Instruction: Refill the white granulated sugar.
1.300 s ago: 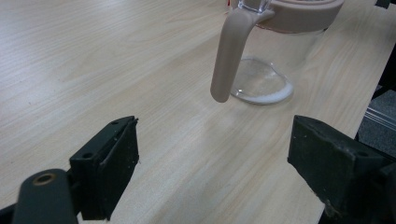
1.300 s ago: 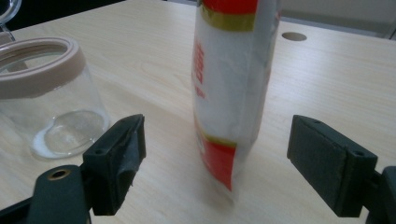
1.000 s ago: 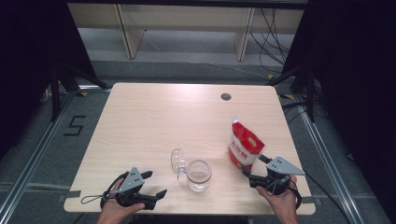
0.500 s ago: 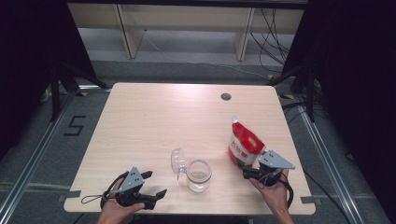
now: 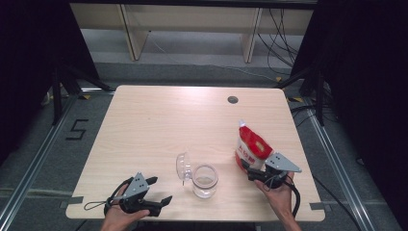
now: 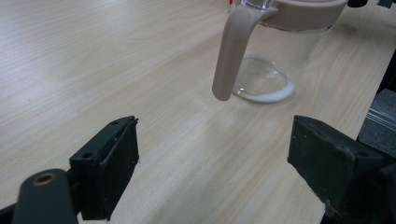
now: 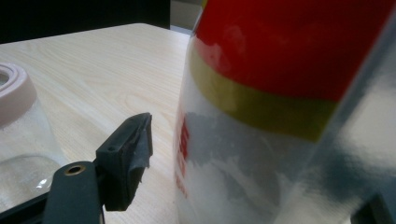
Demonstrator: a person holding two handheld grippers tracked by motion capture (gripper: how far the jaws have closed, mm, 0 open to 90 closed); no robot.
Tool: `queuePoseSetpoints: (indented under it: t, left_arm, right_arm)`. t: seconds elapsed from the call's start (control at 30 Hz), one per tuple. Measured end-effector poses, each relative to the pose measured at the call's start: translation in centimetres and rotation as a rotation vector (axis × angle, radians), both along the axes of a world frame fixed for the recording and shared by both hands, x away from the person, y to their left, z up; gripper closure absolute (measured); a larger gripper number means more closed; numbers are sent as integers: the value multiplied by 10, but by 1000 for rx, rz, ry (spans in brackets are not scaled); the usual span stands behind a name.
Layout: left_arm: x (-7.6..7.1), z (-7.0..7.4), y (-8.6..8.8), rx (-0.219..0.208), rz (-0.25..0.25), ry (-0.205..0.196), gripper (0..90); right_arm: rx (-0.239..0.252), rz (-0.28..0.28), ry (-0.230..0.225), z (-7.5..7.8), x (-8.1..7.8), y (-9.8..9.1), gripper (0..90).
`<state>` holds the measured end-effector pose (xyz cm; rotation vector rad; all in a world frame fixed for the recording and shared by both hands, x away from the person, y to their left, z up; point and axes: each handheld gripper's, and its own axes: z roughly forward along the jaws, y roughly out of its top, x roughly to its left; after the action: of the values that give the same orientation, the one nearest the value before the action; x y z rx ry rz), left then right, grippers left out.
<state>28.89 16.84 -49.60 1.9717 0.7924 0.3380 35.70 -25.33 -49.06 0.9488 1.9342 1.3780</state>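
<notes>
In the right gripper view the red and white pouch (image 7: 280,112) stands so close that its top and right side are cut off, and its print is a blur of red, a yellow-green band and white below. Only one jaw of the right gripper (image 7: 243,186) shows clearly there, at the pouch's left; the other is a dark sliver at the bottom right corner, so the bag sits between spread jaws, but whether they press on it cannot be told. From the high view the right gripper (image 5: 250,169) meets the pouch's (image 5: 252,147) lower near side, and its grey plate and the hand (image 5: 279,190) cover the jaws.

The pouch stands tilted at the right near part of the wooden table (image 5: 159,125), a white spout at its top, white contents visible in its clear lower part.

Just left of it is a clear glass jar (image 5: 205,180), lid open and swung to its far left. In the left gripper view the jar (image 6: 275,56) is cut off at the top edge: a beige rim, a beige hanging strap and a thin ring of white powder at the bottom show.

The left gripper (image 5: 159,190) rests at the near left edge, jaws wide apart and holding nothing, well apart from the jar
</notes>
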Motion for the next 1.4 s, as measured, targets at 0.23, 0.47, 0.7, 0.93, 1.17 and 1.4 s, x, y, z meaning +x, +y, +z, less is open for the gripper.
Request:
queuePoseSetpoints:
  t: [0.23,0.47,0.7,0.93,1.17,1.4]
  left_arm:
    - [-1,-1,-2,-9,7,15,158]
    - [-1,-1,-2,-8,8,14,158]
    - [-2,-1,-3,-7,5,14,158]
    - [-2,-1,-3,-5,3,12,158]
    - [-1,-1,-2,8,-7,0,157]
    - [-1,-1,-2,27,-4,6,158]
  right_arm:
    - [19,2,-18,-2,1,2,279]
    - [29,16,-28,-3,1,4,295]
    - [0,-3,-29,-5,1,2,331]
    - [53,-22,4,-12,2,-1,374]
    - [13,-12,-63,-11,3,-1,385]
    - [17,-7,-63,-14,6,1,398]
